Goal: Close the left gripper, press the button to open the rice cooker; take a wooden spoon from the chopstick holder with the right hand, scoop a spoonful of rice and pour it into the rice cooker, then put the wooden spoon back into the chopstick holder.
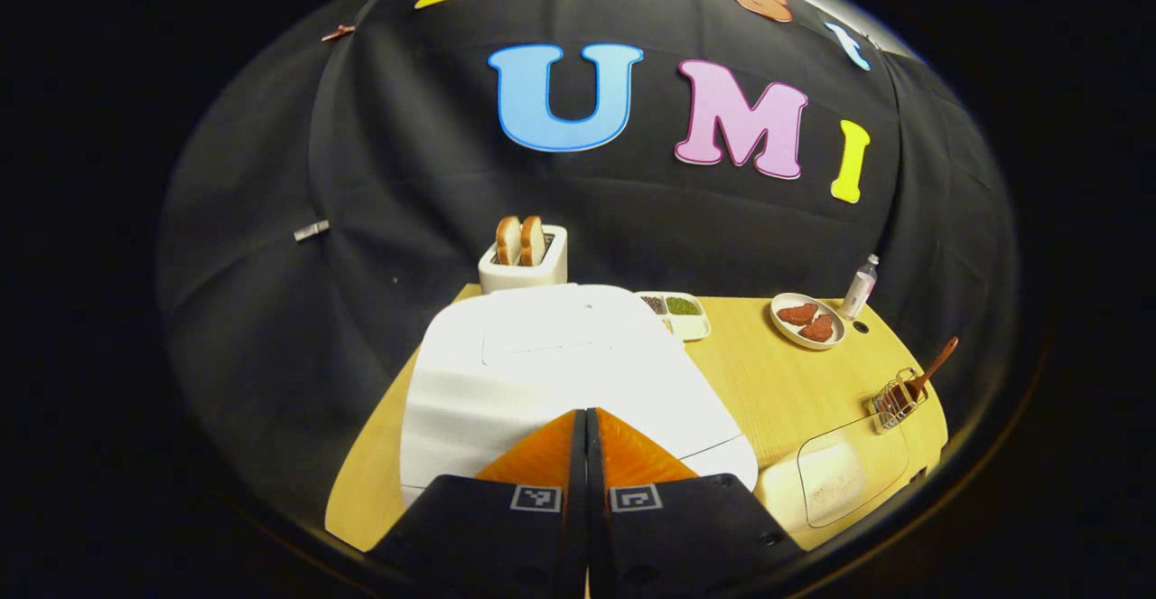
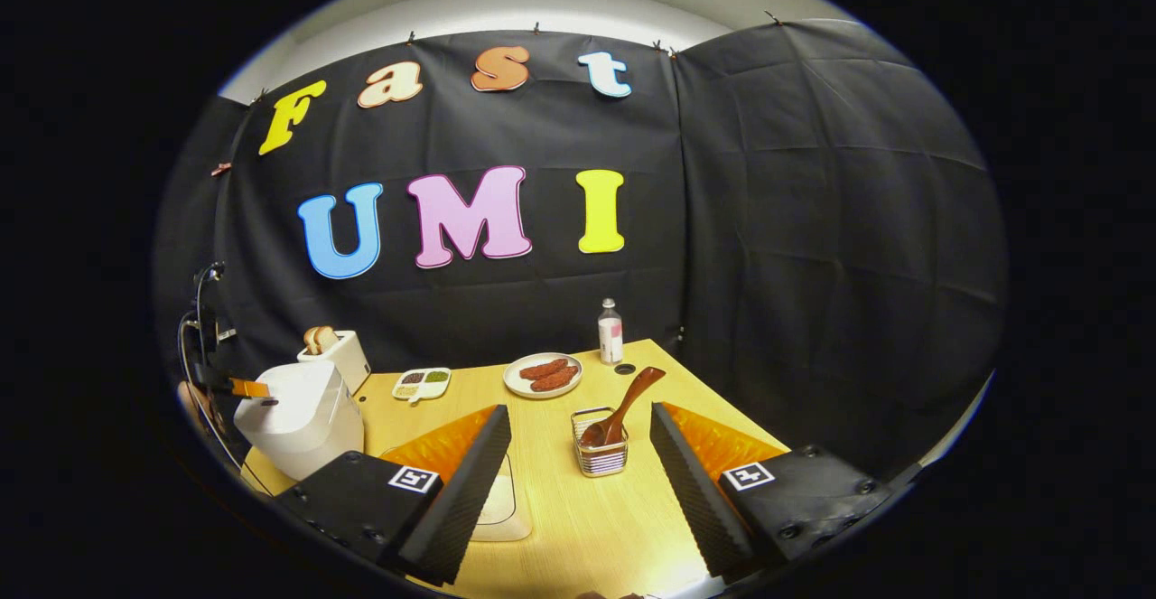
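Your left gripper (image 1: 586,414) has its two fingers pressed flat together with nothing between them, tips over the closed lid of the white rice cooker (image 1: 560,373); the cooker's front face and button are hidden beneath the fingers, so contact cannot be judged. In the right gripper view that same gripper (image 2: 257,389) pokes in over the cooker's top at the table's left edge. Your right gripper (image 2: 578,418) hovers level above the wooden table (image 2: 560,500), fingers spread wide and empty, framing the wire chopstick holder (image 2: 600,454) between them without touching it. The wooden spoon (image 2: 628,405) stands in the holder, handle leaning right. The clear rice container (image 1: 835,477) near the front edge is partly cut off behind your left finger; its contents are hard to make out. Farther back sit a divided dish (image 2: 422,383), a plate (image 2: 543,375) and a bottle (image 2: 610,332); a toaster (image 1: 524,260) occupies the far left corner.
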The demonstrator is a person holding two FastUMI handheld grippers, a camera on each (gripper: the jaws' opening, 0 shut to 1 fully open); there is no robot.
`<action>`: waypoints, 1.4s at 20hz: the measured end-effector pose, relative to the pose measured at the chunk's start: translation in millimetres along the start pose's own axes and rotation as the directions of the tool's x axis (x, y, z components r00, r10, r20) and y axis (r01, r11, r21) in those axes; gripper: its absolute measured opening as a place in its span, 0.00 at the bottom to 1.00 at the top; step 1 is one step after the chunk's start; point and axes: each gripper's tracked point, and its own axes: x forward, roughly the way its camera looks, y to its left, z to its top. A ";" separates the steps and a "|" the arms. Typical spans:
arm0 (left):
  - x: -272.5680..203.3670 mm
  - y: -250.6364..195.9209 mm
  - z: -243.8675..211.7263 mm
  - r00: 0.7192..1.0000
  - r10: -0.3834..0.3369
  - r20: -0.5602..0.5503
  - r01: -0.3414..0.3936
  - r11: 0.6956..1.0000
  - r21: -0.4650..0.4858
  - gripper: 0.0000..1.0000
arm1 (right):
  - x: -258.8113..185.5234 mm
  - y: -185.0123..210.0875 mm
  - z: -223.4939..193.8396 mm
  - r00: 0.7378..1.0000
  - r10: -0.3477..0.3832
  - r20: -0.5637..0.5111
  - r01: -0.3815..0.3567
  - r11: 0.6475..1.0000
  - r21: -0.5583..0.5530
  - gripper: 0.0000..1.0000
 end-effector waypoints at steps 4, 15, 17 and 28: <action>3.9 -1.3 -10.2 1.000 -0.007 -0.011 0.007 0.999 -0.037 0.06 | -3.8 -6.4 -3.8 1.000 -0.022 -0.005 0.022 1.000 0.000 0.96; -35.3 -8.6 25.7 0.991 0.018 0.136 -0.026 0.998 0.057 0.06 | -19.2 16.1 -8.6 1.000 0.017 -0.015 -0.018 0.999 -0.030 0.96; -60.3 -21.5 41.1 0.981 -0.012 0.193 -0.008 0.995 0.103 0.06 | -22.2 22.1 -13.4 0.999 0.027 -0.026 -0.028 0.999 -0.031 0.96; -198.7 -73.3 14.5 0.923 -0.152 0.352 0.116 0.986 0.120 0.06 | -39.9 58.1 -33.1 0.997 0.056 -0.059 -0.058 0.998 -0.037 0.96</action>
